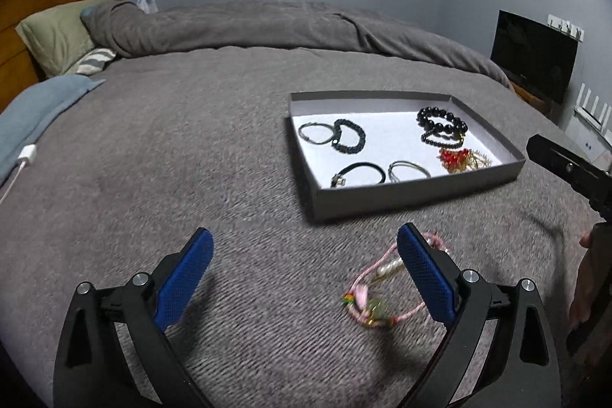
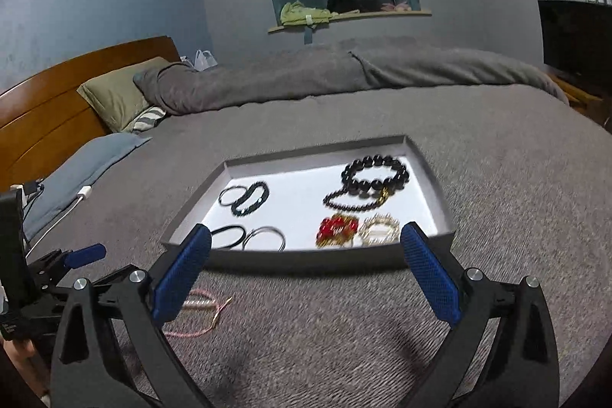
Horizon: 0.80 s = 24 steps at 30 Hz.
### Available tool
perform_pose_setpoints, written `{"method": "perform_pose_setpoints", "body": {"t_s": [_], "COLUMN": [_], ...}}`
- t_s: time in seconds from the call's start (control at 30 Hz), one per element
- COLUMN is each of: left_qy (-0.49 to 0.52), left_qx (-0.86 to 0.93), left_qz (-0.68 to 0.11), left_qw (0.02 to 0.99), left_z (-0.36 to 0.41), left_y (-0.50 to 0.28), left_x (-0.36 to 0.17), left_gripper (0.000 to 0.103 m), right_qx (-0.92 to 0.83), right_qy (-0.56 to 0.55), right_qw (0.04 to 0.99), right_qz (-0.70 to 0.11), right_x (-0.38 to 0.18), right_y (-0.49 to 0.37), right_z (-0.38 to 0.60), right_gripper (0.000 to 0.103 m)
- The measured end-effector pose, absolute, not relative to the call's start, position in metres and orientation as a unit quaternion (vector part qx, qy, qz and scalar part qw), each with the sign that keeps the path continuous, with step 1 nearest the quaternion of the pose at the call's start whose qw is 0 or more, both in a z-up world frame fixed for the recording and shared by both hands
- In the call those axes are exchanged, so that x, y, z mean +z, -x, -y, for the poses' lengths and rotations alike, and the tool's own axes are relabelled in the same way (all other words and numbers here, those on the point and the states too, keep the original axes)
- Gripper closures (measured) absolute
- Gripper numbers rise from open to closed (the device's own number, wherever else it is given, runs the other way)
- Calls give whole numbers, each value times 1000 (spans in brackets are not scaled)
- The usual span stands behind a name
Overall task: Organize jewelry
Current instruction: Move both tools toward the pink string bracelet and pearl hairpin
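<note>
A shallow grey tray (image 1: 405, 195) (image 2: 306, 260) with a white floor lies on the grey bedspread. Inside it are a large black bead bracelet (image 1: 443, 123) (image 2: 376, 174), a smaller dark bracelet (image 1: 349, 141) (image 2: 250, 198), thin bangles (image 1: 408, 170) (image 2: 264, 237) and a red-and-gold piece (image 1: 457, 158) (image 2: 337, 230). A pink cord bracelet (image 1: 376, 283) (image 2: 201, 316) lies on the bedspread in front of the tray, partly behind my left gripper's right finger. My left gripper (image 1: 306, 239) is open just above it. My right gripper (image 2: 306, 235) is open, facing the tray's near wall, with nothing between its fingers.
The bed has a folded grey duvet (image 1: 267, 29) at the back and pillows (image 1: 57, 36) by a wooden headboard on the left. A white charger and cable (image 1: 25, 155) lie at the left edge. A dark screen (image 1: 533, 56) stands at the right.
</note>
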<state>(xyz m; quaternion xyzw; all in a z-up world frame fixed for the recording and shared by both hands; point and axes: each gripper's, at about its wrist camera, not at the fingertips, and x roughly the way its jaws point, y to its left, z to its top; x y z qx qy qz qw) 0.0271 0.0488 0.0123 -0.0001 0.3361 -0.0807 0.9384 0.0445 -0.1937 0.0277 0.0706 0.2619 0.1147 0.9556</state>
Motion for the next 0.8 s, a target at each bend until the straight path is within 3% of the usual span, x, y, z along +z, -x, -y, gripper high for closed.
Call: {"method": "perform_pose_setpoints", "body": {"t_s": [0.8], "left_qy": [14], "left_qx": [-60], "left_qz": [-345], "left_qw": [937], "left_z": [-71], "left_y": [-31], "left_x": [4], "left_gripper": [7], "right_qx": [166], "right_qy": [19], "right_qw": [925], "right_qz": [-341], "right_x": [-17], "right_y": [-36], "right_z": [125], "right_gripper": [6]}}
